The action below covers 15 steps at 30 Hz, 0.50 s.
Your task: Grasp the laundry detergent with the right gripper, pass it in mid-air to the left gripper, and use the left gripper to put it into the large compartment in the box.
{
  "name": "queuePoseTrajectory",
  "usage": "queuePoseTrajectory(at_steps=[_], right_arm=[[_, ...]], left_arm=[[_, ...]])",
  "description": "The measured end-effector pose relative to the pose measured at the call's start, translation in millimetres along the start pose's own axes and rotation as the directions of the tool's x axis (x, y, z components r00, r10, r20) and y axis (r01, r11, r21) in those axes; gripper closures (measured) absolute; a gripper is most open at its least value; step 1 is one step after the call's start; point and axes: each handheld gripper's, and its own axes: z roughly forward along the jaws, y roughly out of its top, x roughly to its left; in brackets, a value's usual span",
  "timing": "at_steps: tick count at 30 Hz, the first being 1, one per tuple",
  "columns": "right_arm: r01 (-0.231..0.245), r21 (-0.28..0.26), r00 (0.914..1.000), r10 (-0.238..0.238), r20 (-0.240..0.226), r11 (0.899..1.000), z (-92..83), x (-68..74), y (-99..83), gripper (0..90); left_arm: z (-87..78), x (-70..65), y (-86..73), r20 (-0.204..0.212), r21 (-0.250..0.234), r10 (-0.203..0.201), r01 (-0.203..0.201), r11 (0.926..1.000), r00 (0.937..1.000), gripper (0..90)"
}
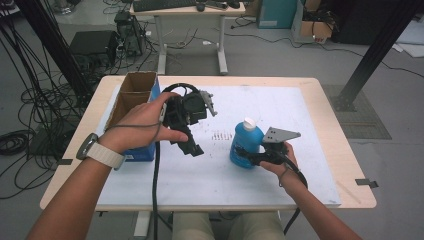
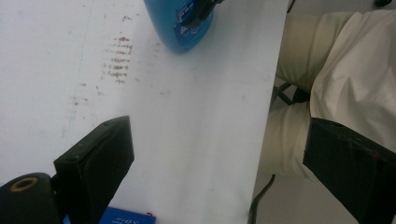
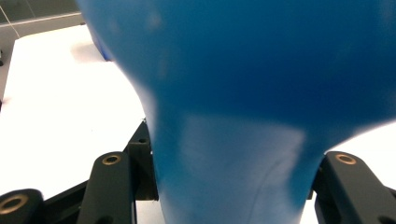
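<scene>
Blue bottle (image 1: 246, 144), white cap: stands upright on the white mat (image 1: 280, 105), right of centre, near side. Right gripper (image 1: 248, 156): jaws clamped on the bottle's lower body from the right; in the right gripper view the blue body (image 3: 233, 140) sits between both jaws. Left gripper (image 1: 194, 146): held above the mat left of centre, jaws spread wide, nothing between them; bottle apart to its right. Cardboard box (image 1: 135, 92), open top: far left of table. Brown smudges (image 1: 220, 135) on the mat, just left of the bottle.
</scene>
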Motion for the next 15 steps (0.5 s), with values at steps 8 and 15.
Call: queuePoseTrajectory(at_steps=[8,15], right_arm=[[-0.007,0.002,1.0000,0.007,0.001,1.000,-0.1,0.3,-0.2,43.7],[-0.003,-0.003,1.0000,0.003,-0.004,1.000,0.7,-0.3,-0.2,43.6]], left_arm=[[-0.2,-0.2,-0.2,-0.001,0.000,0.003,-0.003,1.0000,1.0000,9.0],[-0.9,-0.9,-0.3,-0.003,0.001,0.002,-0.002,1.0000,1.0000,9.0]])
